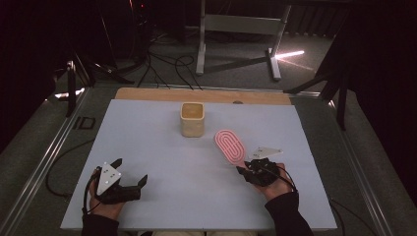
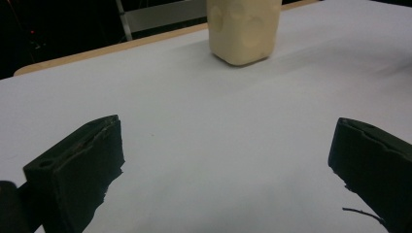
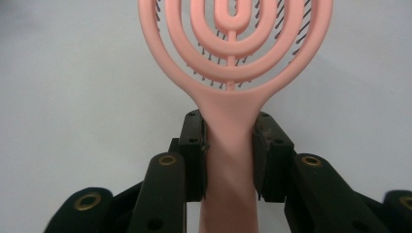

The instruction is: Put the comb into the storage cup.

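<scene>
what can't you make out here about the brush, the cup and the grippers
- Pink brush: head's far end cut off by the top edge of the right gripper view; its handle end is hidden between the jaws of the right gripper.
- Beige cup: rim cut off in the left gripper view; inside too small in the high view.

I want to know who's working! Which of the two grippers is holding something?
The right gripper. Its jaws are clamped on the handle of the pink brush. The left gripper has its jaws wide apart with nothing between them.
</scene>
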`<control>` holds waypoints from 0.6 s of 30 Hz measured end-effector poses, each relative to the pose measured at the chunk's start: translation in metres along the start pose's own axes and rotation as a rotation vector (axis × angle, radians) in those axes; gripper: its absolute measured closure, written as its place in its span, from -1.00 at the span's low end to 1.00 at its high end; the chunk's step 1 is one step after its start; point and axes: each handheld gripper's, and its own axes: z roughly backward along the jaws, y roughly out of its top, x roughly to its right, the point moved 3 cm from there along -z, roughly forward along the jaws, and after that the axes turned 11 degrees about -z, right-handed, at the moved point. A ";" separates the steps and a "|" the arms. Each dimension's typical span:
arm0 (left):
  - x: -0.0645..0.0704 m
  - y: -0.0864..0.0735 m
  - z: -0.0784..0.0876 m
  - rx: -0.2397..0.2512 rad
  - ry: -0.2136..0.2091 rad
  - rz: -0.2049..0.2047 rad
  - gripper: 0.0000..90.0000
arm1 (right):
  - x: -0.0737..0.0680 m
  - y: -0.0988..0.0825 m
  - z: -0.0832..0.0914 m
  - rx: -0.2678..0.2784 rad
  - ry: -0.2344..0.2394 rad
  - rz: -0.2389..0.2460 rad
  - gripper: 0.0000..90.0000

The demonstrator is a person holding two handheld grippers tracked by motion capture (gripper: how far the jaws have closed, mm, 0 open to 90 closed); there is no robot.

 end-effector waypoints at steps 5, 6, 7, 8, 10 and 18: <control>0.004 0.002 -0.002 -0.010 -0.008 0.000 -0.99 | 0.003 -0.001 -0.002 0.012 -0.004 -0.016 0.55; 0.005 0.003 -0.002 -0.012 -0.010 -0.002 -0.99 | 0.003 -0.001 -0.002 0.020 -0.002 -0.014 0.55; 0.006 0.003 -0.001 -0.012 -0.016 0.002 -0.99 | 0.002 0.000 -0.002 0.025 -0.001 -0.014 0.55; 0.006 0.004 -0.002 -0.010 -0.026 0.008 -0.99 | 0.001 0.000 -0.002 0.031 -0.001 -0.012 0.55; 0.007 0.005 -0.002 -0.010 -0.037 0.013 -0.99 | 0.000 0.001 -0.001 0.035 -0.002 -0.008 0.55; 0.014 0.021 -0.014 -0.059 -0.105 0.031 -1.00 | -0.002 0.003 0.002 0.081 0.004 -0.013 0.55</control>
